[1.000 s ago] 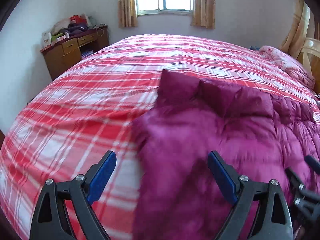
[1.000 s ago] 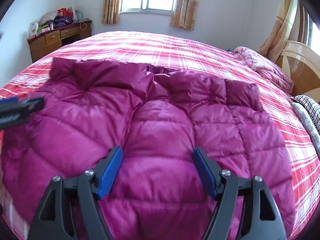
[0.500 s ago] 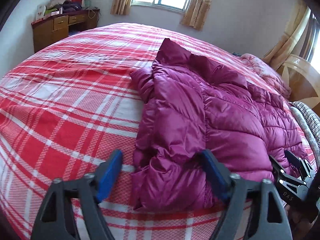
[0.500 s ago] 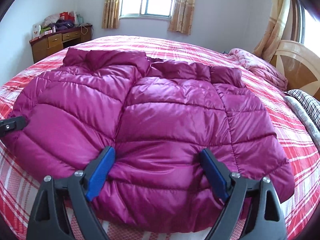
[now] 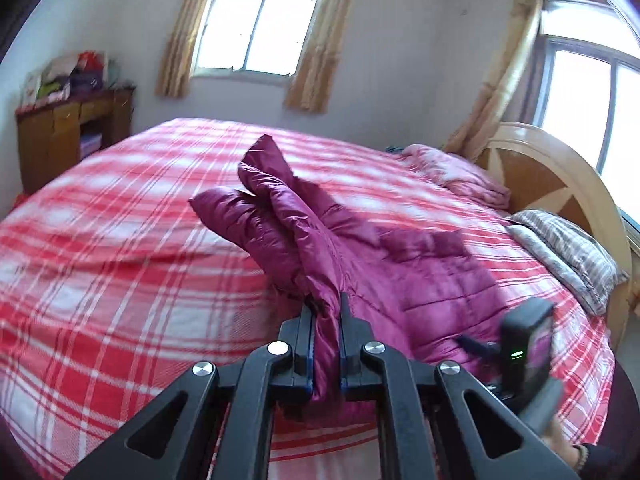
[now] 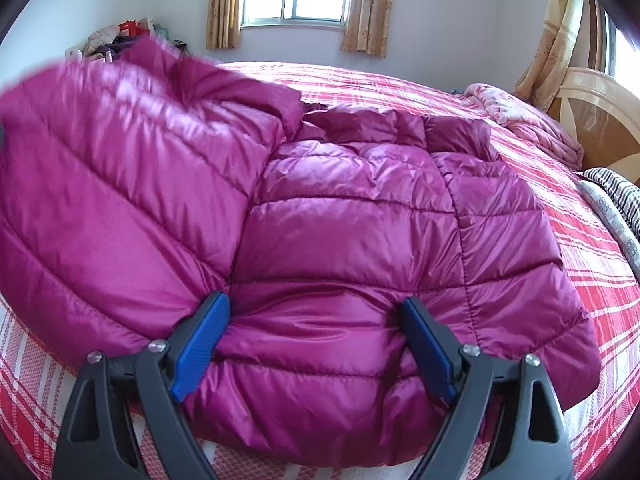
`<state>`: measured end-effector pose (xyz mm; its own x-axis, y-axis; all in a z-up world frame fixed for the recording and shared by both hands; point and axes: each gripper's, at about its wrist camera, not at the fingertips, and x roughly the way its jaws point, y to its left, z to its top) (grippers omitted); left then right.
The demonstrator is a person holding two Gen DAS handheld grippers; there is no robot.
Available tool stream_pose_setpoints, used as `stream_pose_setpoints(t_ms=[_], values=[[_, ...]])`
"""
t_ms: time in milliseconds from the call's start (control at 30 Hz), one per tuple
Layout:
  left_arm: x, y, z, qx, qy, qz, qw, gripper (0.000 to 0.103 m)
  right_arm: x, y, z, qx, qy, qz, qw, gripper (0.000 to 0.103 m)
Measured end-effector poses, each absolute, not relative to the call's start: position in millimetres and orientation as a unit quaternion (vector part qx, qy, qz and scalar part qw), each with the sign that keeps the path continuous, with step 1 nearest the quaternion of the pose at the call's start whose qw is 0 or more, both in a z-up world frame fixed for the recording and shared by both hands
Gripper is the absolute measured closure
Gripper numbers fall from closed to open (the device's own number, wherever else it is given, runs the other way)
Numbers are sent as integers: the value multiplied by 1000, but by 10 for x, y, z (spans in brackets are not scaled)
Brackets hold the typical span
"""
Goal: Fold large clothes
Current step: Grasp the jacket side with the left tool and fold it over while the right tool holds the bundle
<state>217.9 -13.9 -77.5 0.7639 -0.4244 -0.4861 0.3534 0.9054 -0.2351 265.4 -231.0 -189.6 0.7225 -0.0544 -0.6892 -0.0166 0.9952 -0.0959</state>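
Observation:
A large magenta puffer jacket (image 6: 360, 220) lies on the red plaid bed (image 5: 100, 280). My left gripper (image 5: 326, 312) is shut on the jacket's left hem edge (image 5: 326, 344) and lifts that side off the bed, so the left half (image 6: 120, 160) rises and leans toward the middle. My right gripper (image 6: 316, 320) is open, its blue-padded fingers (image 6: 200, 340) straddling the bottom hem near the bed's front edge without closing on it. The right gripper also shows in the left wrist view (image 5: 520, 356), low at the right.
A wooden desk (image 5: 60, 136) with clutter stands at the far left wall. A pink quilt (image 5: 452, 172), a striped pillow (image 5: 568, 252) and a wooden headboard (image 5: 560, 184) are at the right. Windows with curtains are behind the bed.
My left gripper has closed on the jacket's left hem and raised it, lifting that side off the bed. My right gripper has stayed open at the bottom hem.

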Motion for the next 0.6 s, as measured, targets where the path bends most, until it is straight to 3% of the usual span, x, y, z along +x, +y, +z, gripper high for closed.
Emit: stream_pose_setpoints(t_ms=[67, 167, 367, 600], values=[[2117, -331, -635, -42, 263, -223, 938, 96, 2660, -2329, -1864, -50, 378, -4, 924, 14], [2079, -531, -467, -21, 247, -247, 937, 96, 2594, -2407, -1676, -49, 384, 18, 922, 26], [2057, -939, -354, 11, 243, -294, 924, 96, 2290, -2851, -1303, -32, 337, -5, 941, 24], [2051, -1688, -481, 60, 255, -353, 898, 96, 2369, -3631, -1665, 32, 386, -67, 920, 24]])
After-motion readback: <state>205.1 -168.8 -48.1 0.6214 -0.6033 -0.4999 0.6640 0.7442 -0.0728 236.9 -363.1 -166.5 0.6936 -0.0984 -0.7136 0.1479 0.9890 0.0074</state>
